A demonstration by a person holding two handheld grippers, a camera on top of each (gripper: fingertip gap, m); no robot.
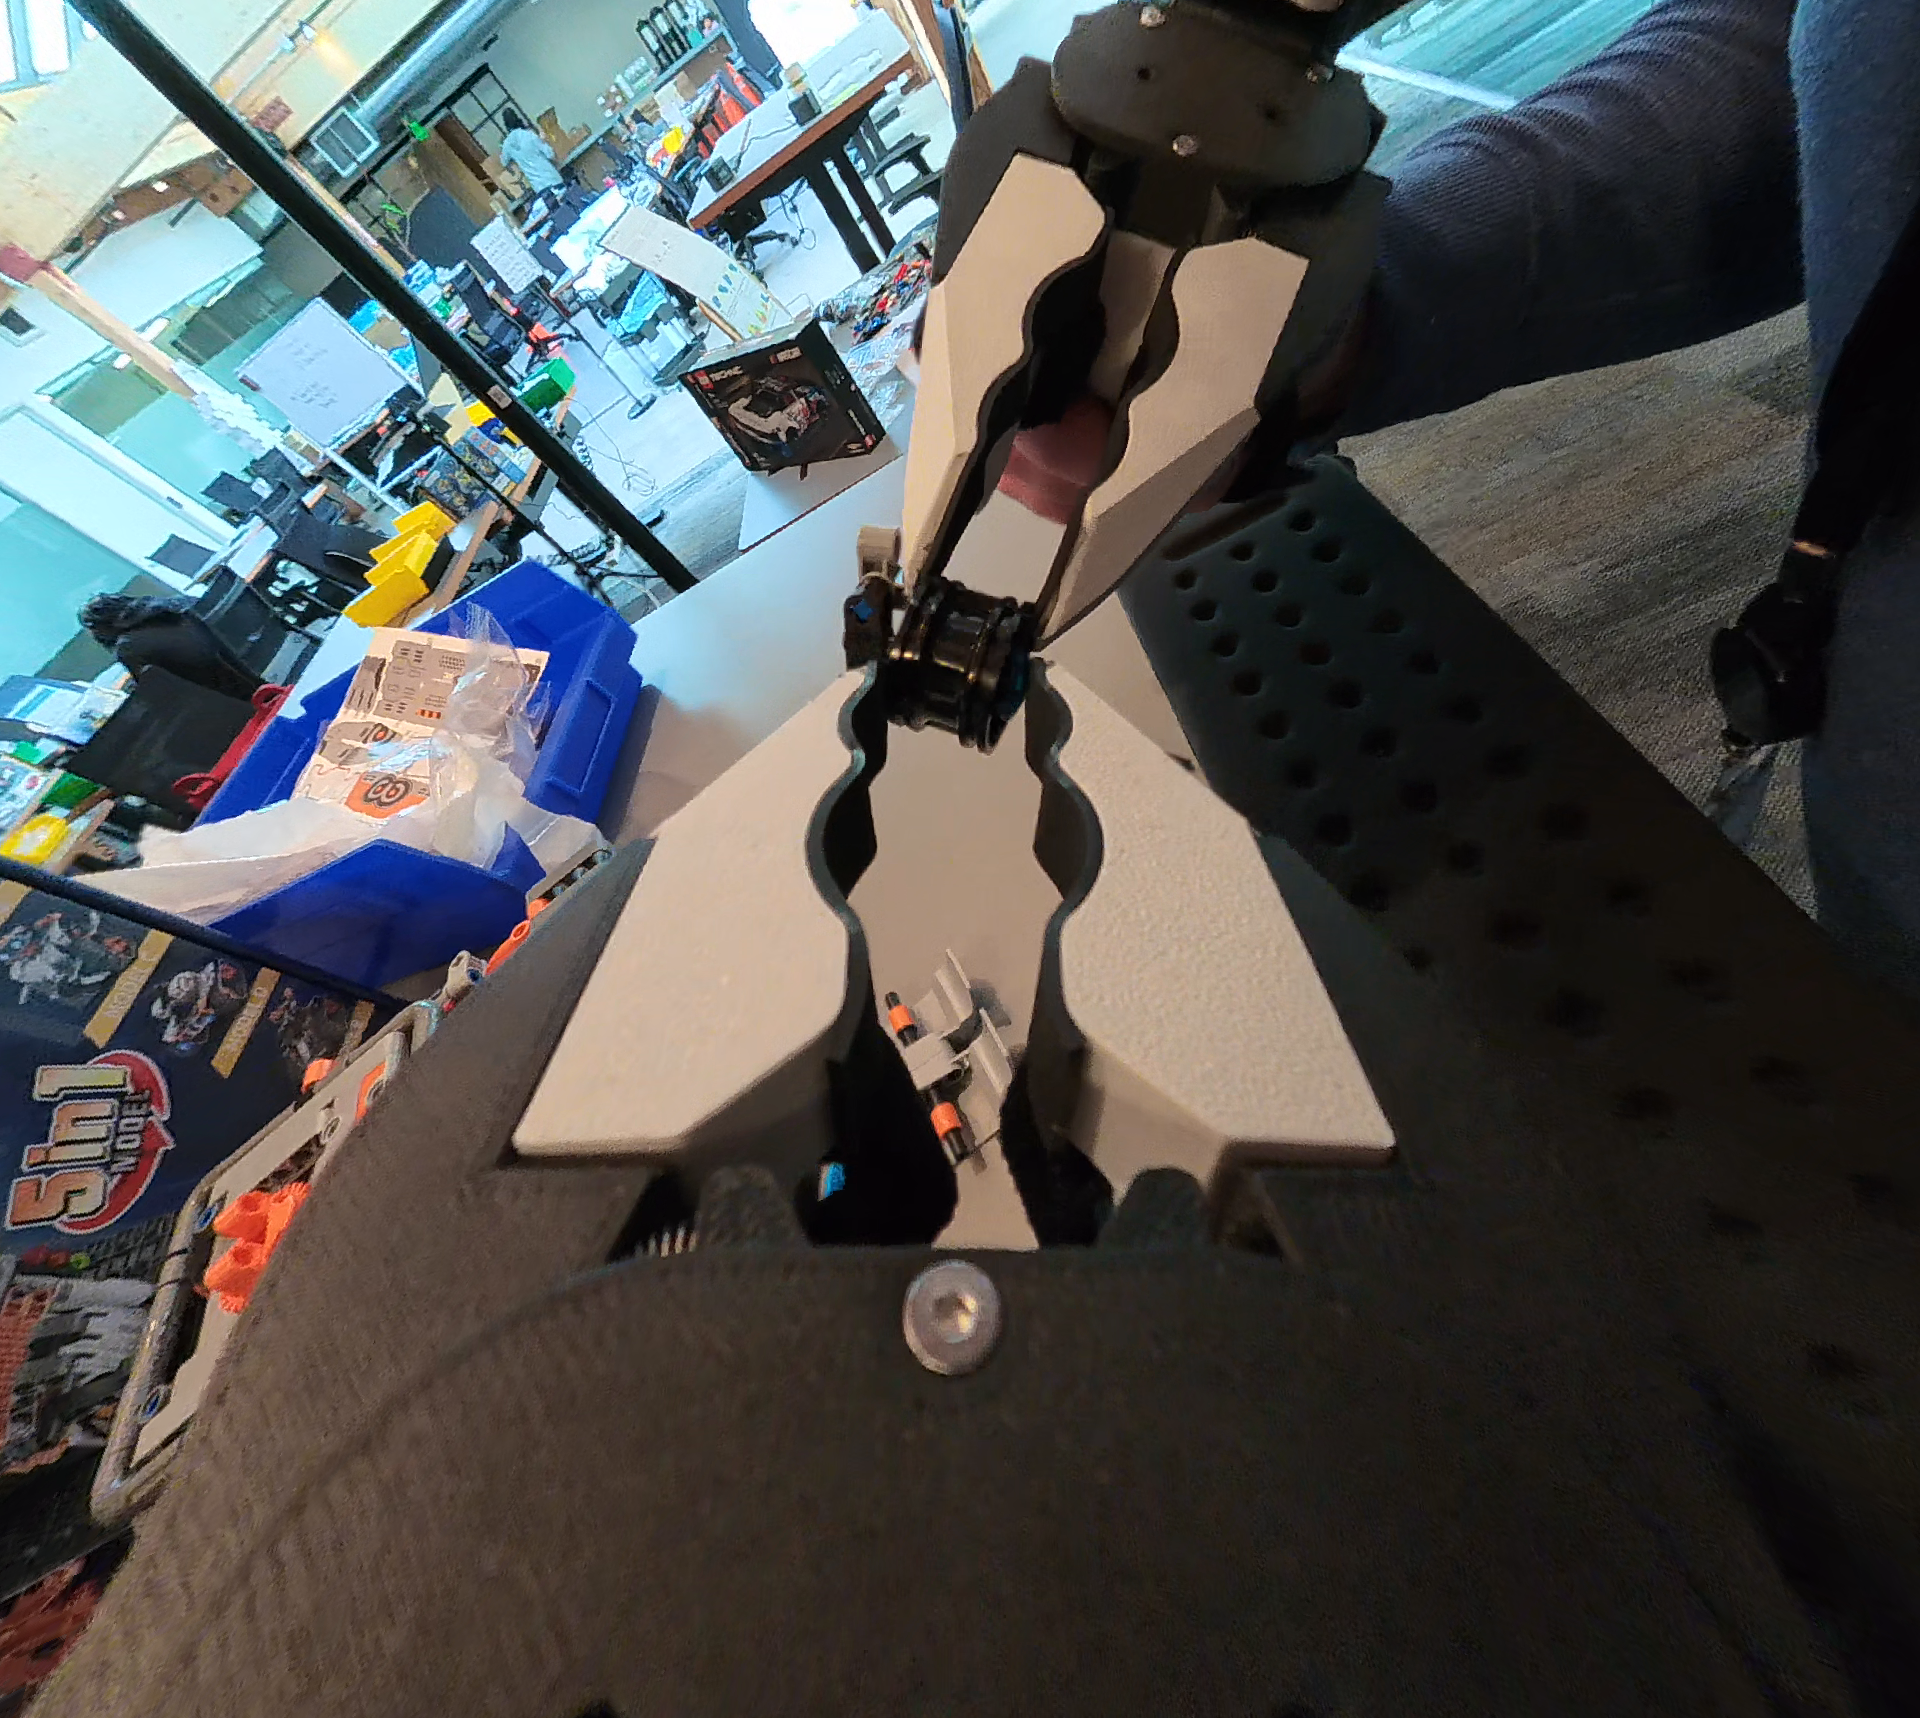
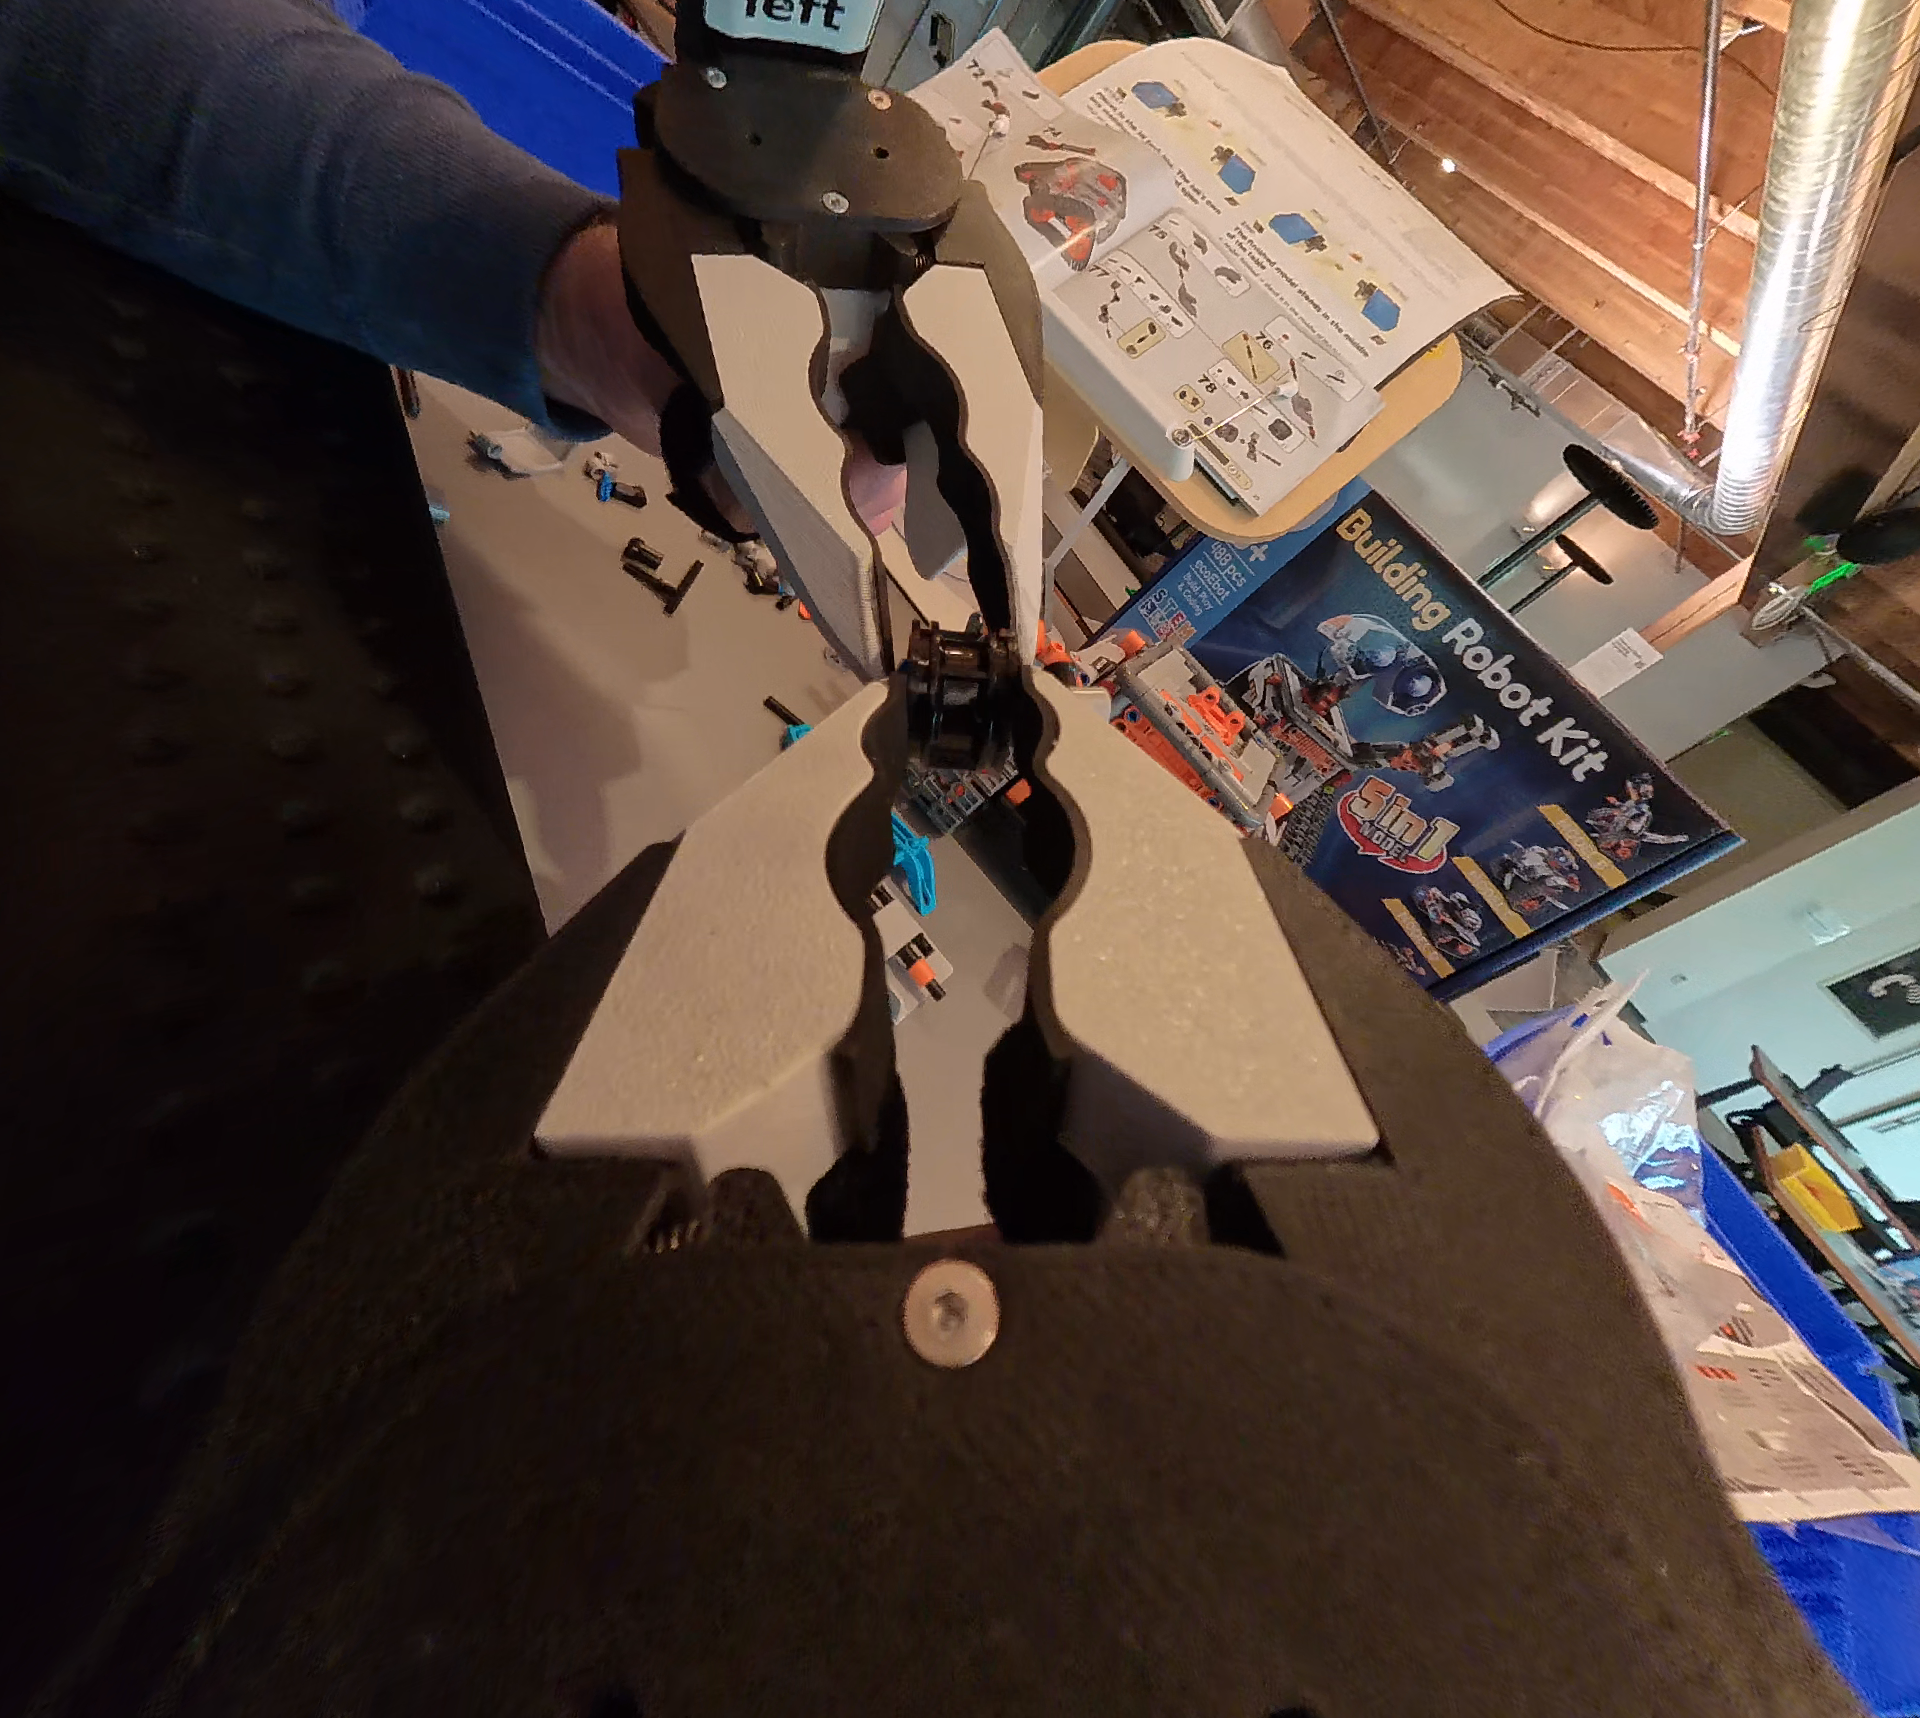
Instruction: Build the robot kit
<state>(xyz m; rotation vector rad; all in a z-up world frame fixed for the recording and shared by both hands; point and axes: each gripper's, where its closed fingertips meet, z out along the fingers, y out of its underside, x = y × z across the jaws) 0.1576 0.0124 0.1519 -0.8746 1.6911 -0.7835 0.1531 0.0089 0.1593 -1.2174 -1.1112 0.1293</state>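
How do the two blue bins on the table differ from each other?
In the left wrist view, one blue bin holds clear plastic bags and a printed sheet. In the right wrist view, the other blue bin behind the sleeve shows no contents from this angle. Both are the same bright blue plastic.

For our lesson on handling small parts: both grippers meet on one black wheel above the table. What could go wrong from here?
1. The wheel is pinched only at the tips of both pairs of jaws, so it could slip out and drop.
2. The left gripper and right gripper nearly touch tip to tip; a small misalignment might twist the wheel free.
3. A dropped wheel could be lost among loose parts on the table.
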